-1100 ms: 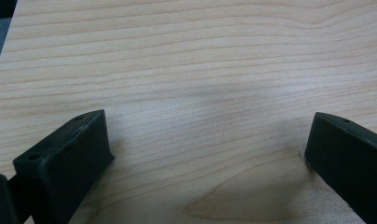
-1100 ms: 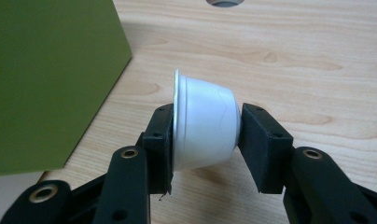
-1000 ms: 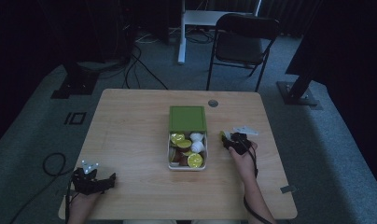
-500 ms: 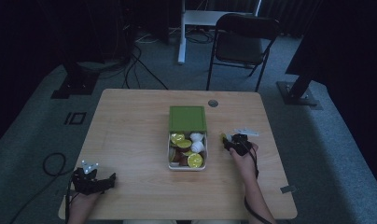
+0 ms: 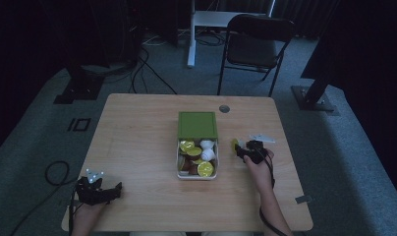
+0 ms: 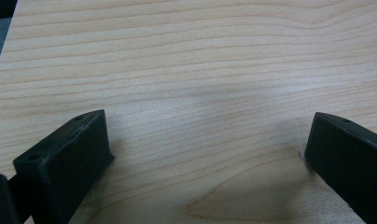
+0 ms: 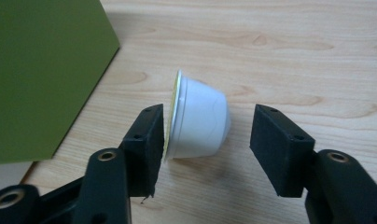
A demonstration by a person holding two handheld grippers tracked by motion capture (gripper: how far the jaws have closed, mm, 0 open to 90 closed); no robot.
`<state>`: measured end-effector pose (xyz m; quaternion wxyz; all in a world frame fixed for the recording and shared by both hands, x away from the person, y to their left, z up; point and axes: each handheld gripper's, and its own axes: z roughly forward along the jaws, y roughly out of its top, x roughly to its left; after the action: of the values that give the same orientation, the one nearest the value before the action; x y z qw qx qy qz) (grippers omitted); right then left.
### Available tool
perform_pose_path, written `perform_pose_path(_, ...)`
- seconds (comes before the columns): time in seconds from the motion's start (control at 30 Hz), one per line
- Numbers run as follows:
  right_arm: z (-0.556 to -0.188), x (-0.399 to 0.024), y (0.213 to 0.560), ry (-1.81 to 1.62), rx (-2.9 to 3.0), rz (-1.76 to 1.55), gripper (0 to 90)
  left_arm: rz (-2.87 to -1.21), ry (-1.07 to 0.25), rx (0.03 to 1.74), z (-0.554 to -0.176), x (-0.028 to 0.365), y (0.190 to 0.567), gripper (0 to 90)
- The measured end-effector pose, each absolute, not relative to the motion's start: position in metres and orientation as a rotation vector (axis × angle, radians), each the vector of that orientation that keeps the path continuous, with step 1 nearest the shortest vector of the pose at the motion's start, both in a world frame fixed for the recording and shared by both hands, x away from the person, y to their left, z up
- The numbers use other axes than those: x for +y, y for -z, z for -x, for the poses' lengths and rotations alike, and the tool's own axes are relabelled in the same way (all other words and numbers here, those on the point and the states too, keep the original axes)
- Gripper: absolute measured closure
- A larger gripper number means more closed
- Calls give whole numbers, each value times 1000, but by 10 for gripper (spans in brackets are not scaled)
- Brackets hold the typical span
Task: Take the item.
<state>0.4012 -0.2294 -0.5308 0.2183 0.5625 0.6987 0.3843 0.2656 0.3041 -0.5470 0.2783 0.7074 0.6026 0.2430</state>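
A white coffee capsule [image 7: 198, 119] with a yellow foil lid lies on its side on the wooden table, just right of the box's green lid [image 7: 42, 70]. My right gripper [image 7: 207, 135] is open around the capsule. Its left jaw touches the capsule's rim and its right jaw stands a little apart. In the high view the right gripper [image 5: 248, 150] is right of the white box [image 5: 178, 167], which holds several capsules. The left gripper [image 5: 115, 189] rests open at the table's front left corner. Bare wood lies between its jaws [image 6: 207, 149].
The green lid [image 5: 197, 124] lies flat behind the box at the table's middle. A round cable hole [image 5: 224, 108] sits near the far edge. A black folding chair [image 5: 255, 46] stands beyond the table. Cables trail on the floor at left.
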Motion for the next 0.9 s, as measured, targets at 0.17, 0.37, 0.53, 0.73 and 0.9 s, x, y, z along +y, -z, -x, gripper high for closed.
perform_pose_path(0.17, -396, -232, 524, -1089, 1919, -1543, 415, -1899, -652, 1617, -266, 304, 547, 3)
perform_pose_path(0.37, -386, -239, 519, -1102, 1894, -1536, 390, -1899, -652, 1617, -266, 304, 547, 3)
perform_pose_path(0.53, -377, -248, 519, -1095, 1884, -1534, 373, -1899, -652, 1617, -266, 304, 547, 3)
perform_pose_path(0.73, -366, -261, 522, -1084, 1864, -1541, 322, -1899, -652, 1617, -266, 304, 547, 3)
perform_pose_path(0.9, -359, -267, 525, -1061, 1864, -1542, 272, -1899, -652, 1617, -266, 304, 547, 3)
